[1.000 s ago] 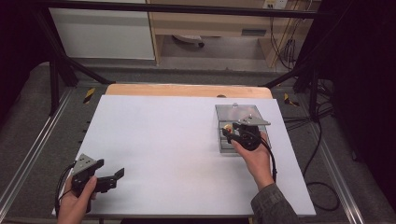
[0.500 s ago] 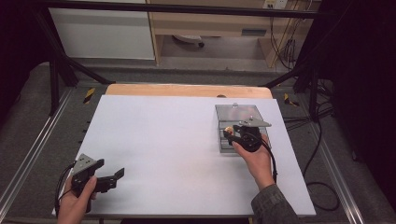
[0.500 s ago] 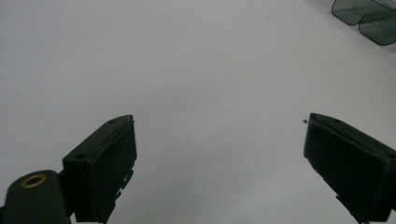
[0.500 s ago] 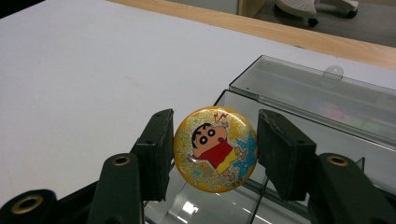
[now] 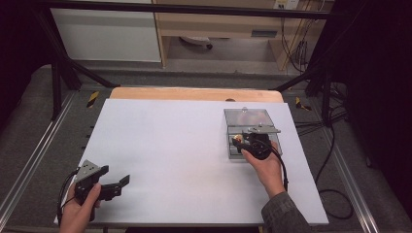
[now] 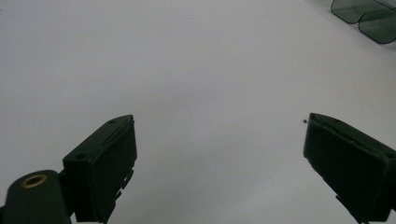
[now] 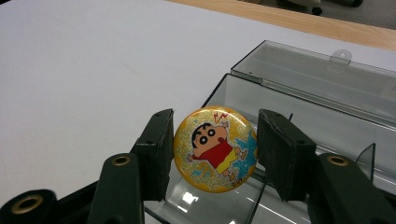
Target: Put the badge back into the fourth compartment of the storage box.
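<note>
A round yellow glitter badge [image 7: 215,149] with a cartoon boy stands on edge between the jaws of my right gripper [image 7: 217,116], which is shut on it. It hangs over the near left compartment of a clear grey plastic box [image 7: 327,121] whose lid lies open behind. From above, the right gripper [image 5: 241,141] hovers at the box [image 5: 250,116] on the right of the white table, the badge [image 5: 237,141] showing as an orange spot. My left gripper [image 5: 121,186] rests at the near left corner, open, nothing between its fingers [image 6: 105,161].
The white table top [image 5: 170,145] stretches between the two hands. A wooden strip [image 5: 194,93] runs along its far edge. Metal frame rails flank the table on both sides. A corner of the grey box [image 6: 364,14] shows far off in the left gripper view.
The right gripper with the badge has shifted slightly toward the near side over the box. The left gripper has stayed put.
</note>
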Motion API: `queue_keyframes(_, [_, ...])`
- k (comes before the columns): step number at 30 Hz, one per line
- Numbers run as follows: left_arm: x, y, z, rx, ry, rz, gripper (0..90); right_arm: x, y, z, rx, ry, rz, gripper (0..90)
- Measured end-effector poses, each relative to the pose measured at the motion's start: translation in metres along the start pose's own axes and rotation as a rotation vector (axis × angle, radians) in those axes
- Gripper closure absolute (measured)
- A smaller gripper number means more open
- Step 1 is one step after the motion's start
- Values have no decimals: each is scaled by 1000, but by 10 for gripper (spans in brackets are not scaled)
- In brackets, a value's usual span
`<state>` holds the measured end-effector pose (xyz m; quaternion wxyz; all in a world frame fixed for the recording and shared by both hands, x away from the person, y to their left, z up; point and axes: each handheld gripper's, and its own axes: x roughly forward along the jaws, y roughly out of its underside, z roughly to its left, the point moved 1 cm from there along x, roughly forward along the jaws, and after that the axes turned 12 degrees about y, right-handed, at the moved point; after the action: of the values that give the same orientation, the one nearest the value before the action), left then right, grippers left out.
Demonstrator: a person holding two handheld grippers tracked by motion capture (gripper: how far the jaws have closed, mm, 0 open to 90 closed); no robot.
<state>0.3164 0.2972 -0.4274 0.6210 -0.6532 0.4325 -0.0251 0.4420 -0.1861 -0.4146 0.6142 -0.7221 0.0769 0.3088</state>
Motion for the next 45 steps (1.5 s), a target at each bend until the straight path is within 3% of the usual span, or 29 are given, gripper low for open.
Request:
queue_keyframes(22, [1, 0, 0, 3, 3, 4, 100, 5, 7, 0, -5, -8, 43, 474])
queue_keyframes(26, [3, 0, 0, 0, 7, 13, 100, 5, 10, 0, 15, -21, 55, 473])
queue_keyframes(31, [2, 0, -2, 10, 5, 11, 102, 3, 11, 2, -2, -19, 58, 473])
queue_keyframes(45, [5, 1, -1, 0, 7, 23, 102, 5, 14, 1, 8, -26, 65, 470])
